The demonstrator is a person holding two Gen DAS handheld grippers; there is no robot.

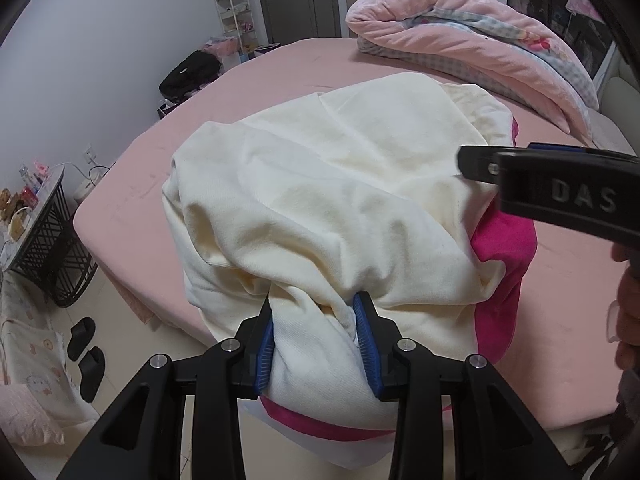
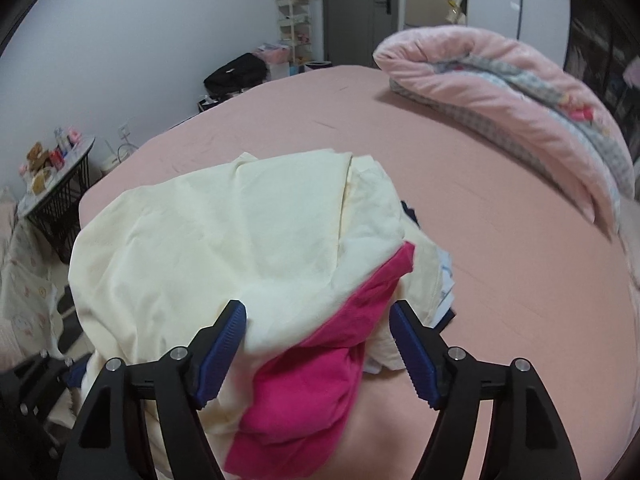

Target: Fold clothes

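A cream garment (image 1: 320, 184) with a magenta part (image 1: 500, 240) lies bunched at the near edge of the pink bed (image 1: 280, 68). My left gripper (image 1: 316, 304) is shut on a thick twist of the cream cloth at its near end. In the right wrist view the same cream garment (image 2: 240, 232) and its magenta part (image 2: 320, 380) lie under my right gripper (image 2: 318, 312). Its jaws stand wide apart, and the cloth between them touches neither pad. A bit of dark and pale printed cloth (image 2: 444, 292) peeks out from under the pile.
A rolled pink and checked blanket (image 2: 520, 100) lies along the far right of the bed (image 2: 480, 200). Left of the bed stand a black wire side table (image 1: 44, 232) and dark slippers (image 1: 84, 344) on the floor. A black bag (image 1: 188, 72) sits by the far wall.
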